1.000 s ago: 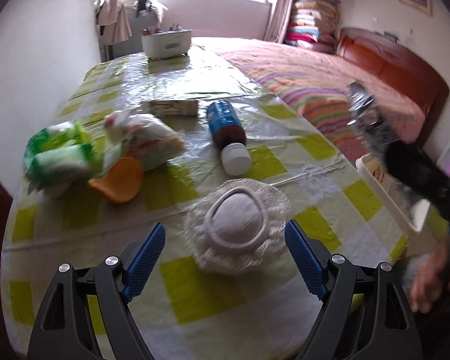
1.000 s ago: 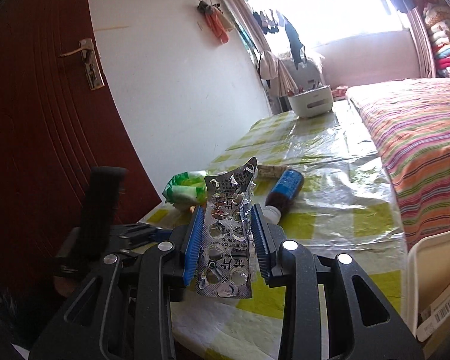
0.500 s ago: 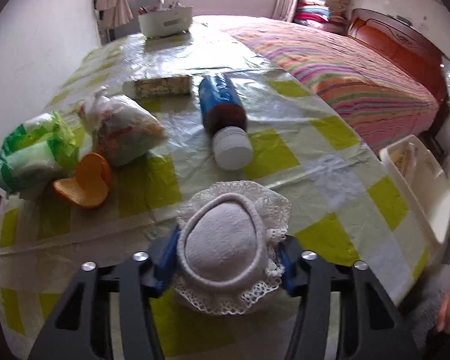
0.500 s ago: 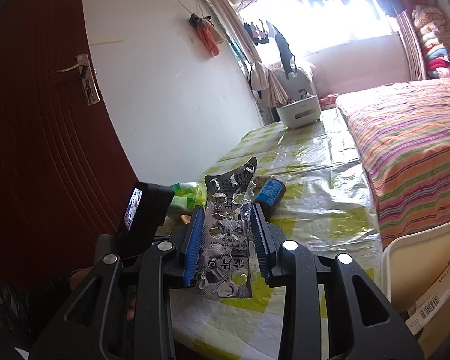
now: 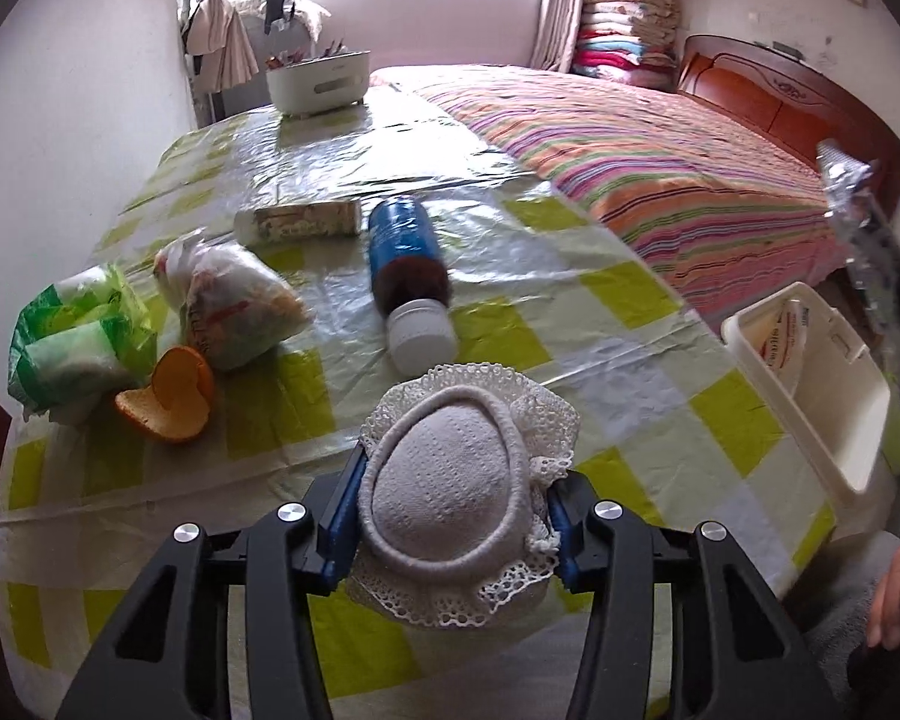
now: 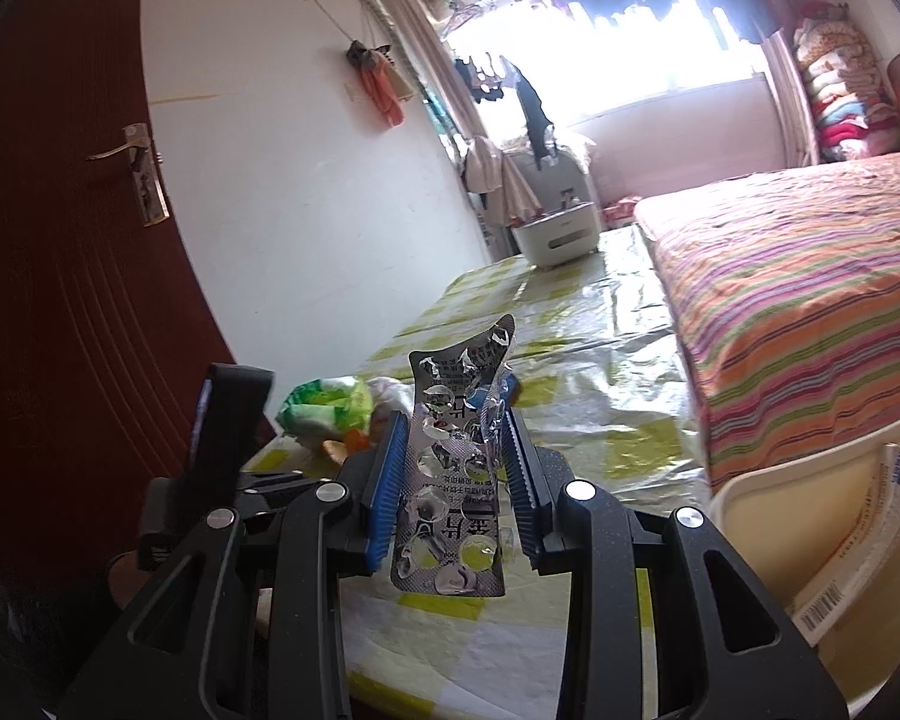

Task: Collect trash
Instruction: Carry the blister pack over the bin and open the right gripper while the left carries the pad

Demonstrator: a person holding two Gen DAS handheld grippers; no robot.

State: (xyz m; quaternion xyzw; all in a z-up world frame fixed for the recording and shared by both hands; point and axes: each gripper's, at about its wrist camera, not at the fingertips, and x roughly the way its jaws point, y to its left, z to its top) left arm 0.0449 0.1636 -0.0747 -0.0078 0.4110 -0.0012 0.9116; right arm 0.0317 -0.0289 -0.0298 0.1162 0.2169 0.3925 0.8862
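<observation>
**White bin waits while both tongs fill up**

Plastic sheeting over the green-and-white checked tablecloth [image 5: 624, 300] carries the remaining litter: a crumpled clear food bag [image 5: 234, 306], a green-and-white tissue pack [image 5: 72, 348], a brown bottle with a blue label and white cap [image 5: 411, 276] lying on its side, a curl of orange peel [image 5: 171, 402]. Just off the table's right edge stands the white plastic bin [image 5: 834, 420], some packaging already inside. A second ago the left gripper [image 5: 450, 516] stood wide around the white lace-edged cloth pad [image 5: 450, 492]; now its jaws are closing, blue pads pressing its sides. The right gripper [image 6: 453, 474] stays clamped on the silver foil blister strip [image 6: 450, 480]. Both pieces look ready for the bin
</observation>
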